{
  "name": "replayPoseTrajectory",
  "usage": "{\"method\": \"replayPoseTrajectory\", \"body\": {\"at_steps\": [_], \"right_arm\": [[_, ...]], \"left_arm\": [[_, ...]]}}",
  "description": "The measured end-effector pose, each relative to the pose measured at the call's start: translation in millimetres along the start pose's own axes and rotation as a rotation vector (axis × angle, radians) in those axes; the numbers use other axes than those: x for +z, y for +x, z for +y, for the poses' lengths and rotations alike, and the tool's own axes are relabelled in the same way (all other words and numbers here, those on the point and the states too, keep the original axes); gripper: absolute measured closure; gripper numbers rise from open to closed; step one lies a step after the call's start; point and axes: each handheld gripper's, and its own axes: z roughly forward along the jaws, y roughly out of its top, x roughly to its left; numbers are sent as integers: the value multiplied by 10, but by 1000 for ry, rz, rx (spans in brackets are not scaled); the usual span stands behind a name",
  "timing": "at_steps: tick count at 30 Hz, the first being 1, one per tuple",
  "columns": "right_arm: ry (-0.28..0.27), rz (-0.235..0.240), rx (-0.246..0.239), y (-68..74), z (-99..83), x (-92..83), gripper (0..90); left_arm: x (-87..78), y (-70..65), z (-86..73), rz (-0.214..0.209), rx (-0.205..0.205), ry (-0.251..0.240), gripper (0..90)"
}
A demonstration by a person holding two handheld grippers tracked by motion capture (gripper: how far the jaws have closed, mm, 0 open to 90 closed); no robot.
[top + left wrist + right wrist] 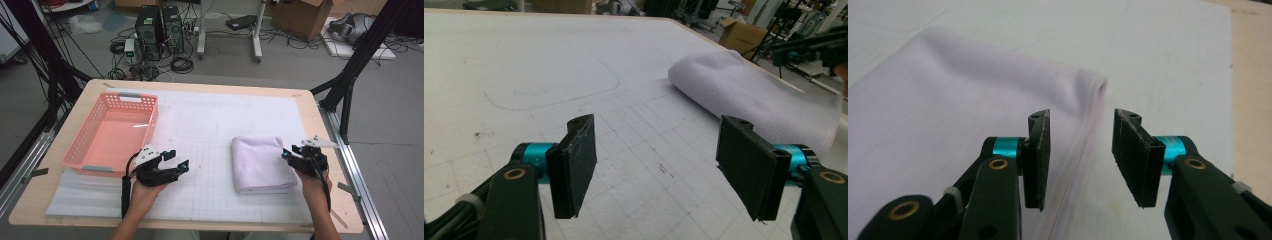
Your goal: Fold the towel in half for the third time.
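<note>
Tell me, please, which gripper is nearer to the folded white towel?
Right. The right gripper sits at the towel's right edge, jaws open over its hem. The left gripper is off to the towel's left, beside the pink basket, with bare mat between.

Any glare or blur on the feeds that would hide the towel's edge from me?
High view: soft but readable, with a bright glare streak inside the pink basket. Left gripper view: the towel is sharp, its far end overexposed. Right gripper view: towel hem slightly blurred, jaws sharp.

Table layout from my seat

Basket (112, 132) sits far left on the mat (210, 125), folded towel (262, 162) right of centre; my left gripper (176, 161) is between them, right gripper (290, 154) at the towel's right edge.
</note>
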Motion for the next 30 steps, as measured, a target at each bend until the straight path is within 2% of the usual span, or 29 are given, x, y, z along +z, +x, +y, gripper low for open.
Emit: {"method": "replayPoseTrajectory", "body": {"at_steps": [4,6,7,8,10,11,12,13,14,15,17,19,21,22,23,24,25,27,30], "right_arm": [[26,64,-51,120,-285,-186,600],[63,55,-97,159,-381,-218,626],[83,59,-100,161,-433,-224,622],[93,72,-65,152,-472,-240,593],[89,56,6,102,-503,-297,493],[95,66,57,70,-520,-307,498],[98,105,104,37,-540,-300,567],[100,168,144,8,-565,-283,673],[93,191,148,12,-572,-287,752],[87,193,120,38,-572,-300,795],[97,209,66,107,-551,-337,815],[100,216,47,138,-541,-403,814],[105,203,51,137,-571,-449,796],[107,183,46,132,-592,-450,746],[106,167,51,128,-606,-444,652],[96,129,69,96,-620,-429,554],[84,114,78,78,-617,-430,511],[35,83,70,73,-586,-478,509],[-60,45,7,111,-528,-553,522]], "left_arm": [[1,-2,-2,2,5,4,320],[1,-11,-1,4,6,3,319],[1,-16,0,3,7,2,320],[1,-23,0,1,7,3,320],[9,-33,-2,-1,9,3,320],[12,-37,-3,1,11,6,320],[17,-39,-4,-2,13,10,320],[17,-39,-4,-2,13,10,320],[21,-43,-7,1,13,10,320],[21,-43,-7,0,12,8,320],[16,-38,-5,-2,15,12,320],[10,-29,-5,3,10,7,320],[10,-25,-4,5,8,8,320],[12,-23,-4,4,9,7,321],[12,-23,-4,4,9,7,320],[14,-31,-3,4,10,5,321],[12,-36,-2,3,13,4,320],[10,-39,0,4,19,1,320],[12,-39,0,15,13,-11,278]]}}
